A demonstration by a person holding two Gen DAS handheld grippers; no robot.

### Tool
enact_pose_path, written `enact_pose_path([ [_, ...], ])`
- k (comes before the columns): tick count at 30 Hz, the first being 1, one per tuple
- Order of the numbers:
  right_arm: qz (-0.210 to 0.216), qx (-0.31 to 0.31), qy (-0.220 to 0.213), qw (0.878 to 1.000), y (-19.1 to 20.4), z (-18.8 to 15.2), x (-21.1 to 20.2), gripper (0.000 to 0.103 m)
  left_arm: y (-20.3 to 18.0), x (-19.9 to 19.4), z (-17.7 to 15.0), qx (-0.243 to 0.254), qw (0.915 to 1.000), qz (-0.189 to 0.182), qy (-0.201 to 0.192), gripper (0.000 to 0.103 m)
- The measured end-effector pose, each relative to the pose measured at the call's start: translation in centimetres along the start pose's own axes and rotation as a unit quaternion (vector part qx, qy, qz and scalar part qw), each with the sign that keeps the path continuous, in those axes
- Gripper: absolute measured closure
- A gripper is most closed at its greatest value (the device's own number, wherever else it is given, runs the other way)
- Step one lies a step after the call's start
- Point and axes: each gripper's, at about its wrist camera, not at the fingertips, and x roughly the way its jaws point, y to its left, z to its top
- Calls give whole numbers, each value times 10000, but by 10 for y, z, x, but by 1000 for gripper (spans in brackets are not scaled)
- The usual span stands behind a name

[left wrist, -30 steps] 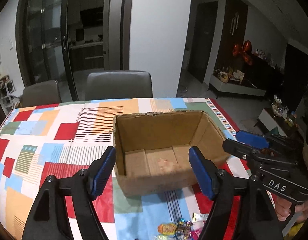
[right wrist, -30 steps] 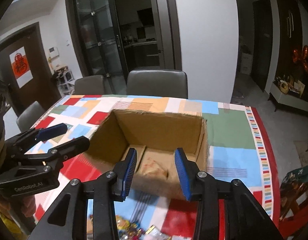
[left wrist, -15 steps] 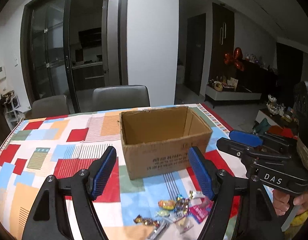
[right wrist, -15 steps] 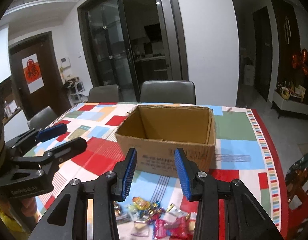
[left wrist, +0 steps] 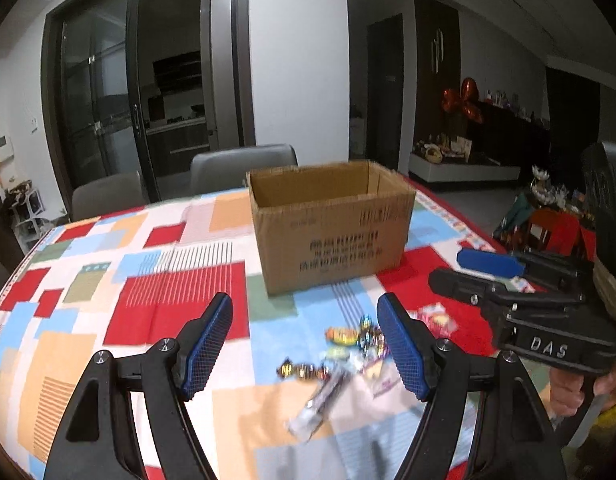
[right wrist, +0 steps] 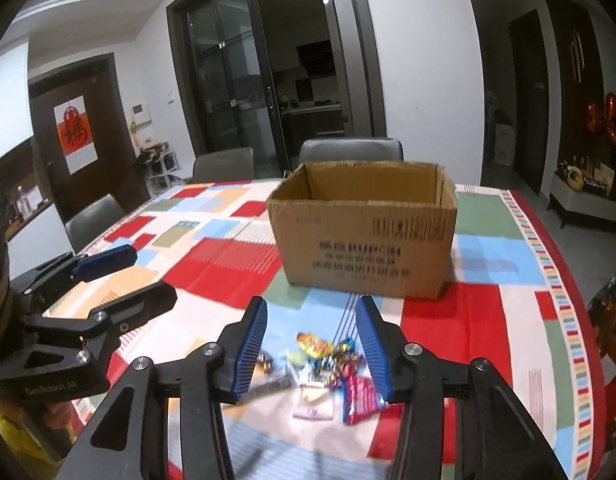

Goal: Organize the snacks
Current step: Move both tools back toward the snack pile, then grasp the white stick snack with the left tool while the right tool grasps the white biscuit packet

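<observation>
Table [right wrist: 503,320] covered by patchwork tablecloth [left wrist: 180,292], red, blue, orange, green blocks. Open cardboard box [right wrist: 367,240] sits upright mid-table. Loose pile of wrapped snacks [right wrist: 327,364] on cloth, near box front, apart.

Left wrist view: you look forward, low over the surface [left wrist: 180,292], from its left.
Right wrist view: same heading, from the right.
Shared: cardboard box [left wrist: 331,232] [right wrist: 367,236], snack pile [left wrist: 339,348] [right wrist: 323,364].
</observation>
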Motion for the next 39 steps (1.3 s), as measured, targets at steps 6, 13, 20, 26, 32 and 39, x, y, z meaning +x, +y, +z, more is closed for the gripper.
enact_pose_path([
  [6, -25, -162, 154, 9997, 8, -25, 4, 56, -1, -2, -31, 120, 9998, -24, 151, 29],
  [13, -57, 65, 525, 9986, 6, -54, 25, 56, 5, 13, -60, -51, 9991, -202, 364, 30],
  [20, -24, 57, 774, 9970, 7, -68, 50, 56, 9, 41, -76, -218, 9958, -438, 773, 35],
  [26, 8, 60, 1059, 9944, 5, -78, 73, 56, 9, 68, -86, -283, 9914, -628, 1112, 38],
  [32, 57, 245, 1298, 9912, -3, -84, 93, 56, 6, 92, -94, -268, 9877, -718, 1364, 39],
  [39, 23, 386, 1520, 9876, -8, -91, 112, 56, 6, 110, -98, -304, 9853, -721, 1518, 40],
])
